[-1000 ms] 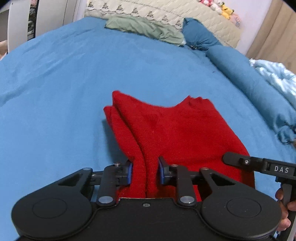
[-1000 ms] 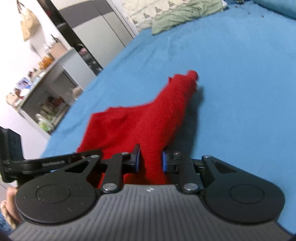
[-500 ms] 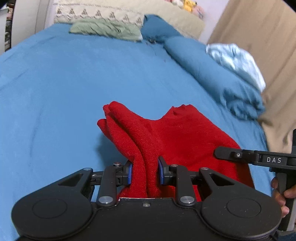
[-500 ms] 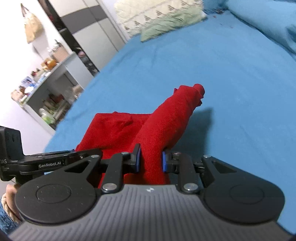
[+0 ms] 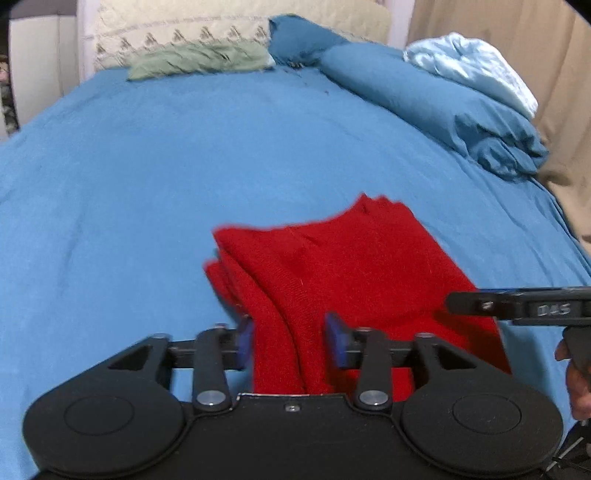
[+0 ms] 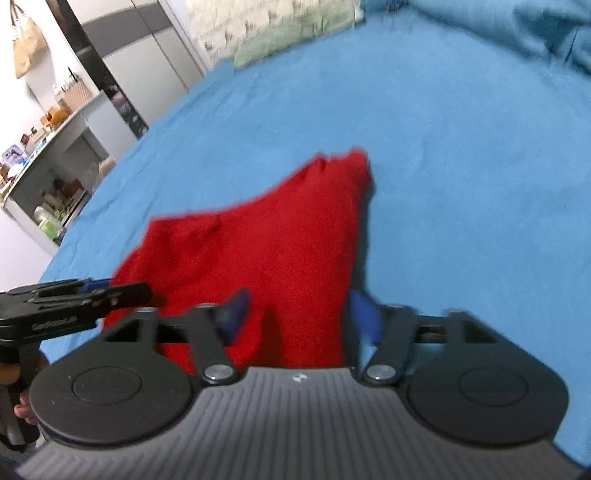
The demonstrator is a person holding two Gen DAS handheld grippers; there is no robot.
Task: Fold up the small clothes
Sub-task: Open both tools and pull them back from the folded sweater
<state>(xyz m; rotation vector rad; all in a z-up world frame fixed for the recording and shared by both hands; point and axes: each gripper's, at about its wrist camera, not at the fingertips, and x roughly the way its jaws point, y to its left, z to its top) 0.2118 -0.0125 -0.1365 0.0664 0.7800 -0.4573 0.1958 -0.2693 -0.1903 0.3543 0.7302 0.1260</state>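
A red knitted garment (image 5: 343, 266) lies folded on the blue bedsheet (image 5: 147, 184). My left gripper (image 5: 290, 341) has its jaws opening; the garment's near left edge still runs between the blue pads (image 5: 244, 341), and a gap shows on the right side. In the right wrist view the same red garment (image 6: 266, 251) lies flat, and my right gripper (image 6: 299, 314) is opening wide around its near right edge, pads clear of the cloth. Each gripper shows at the side of the other's view: the right gripper (image 5: 517, 306) and the left gripper (image 6: 74, 299).
A green cloth (image 5: 199, 62) and a patterned pillow (image 5: 177, 33) lie at the head of the bed. A rolled blue duvet (image 5: 443, 107) with a pale blue cloth (image 5: 476, 66) lines the right side. Shelves (image 6: 48, 184) and a wardrobe (image 6: 140, 66) stand left of the bed.
Both grippers carried the pinched red garment sideways across the bed and set it down. Both pairs of jaws, shut on the cloth before, have now spread apart.
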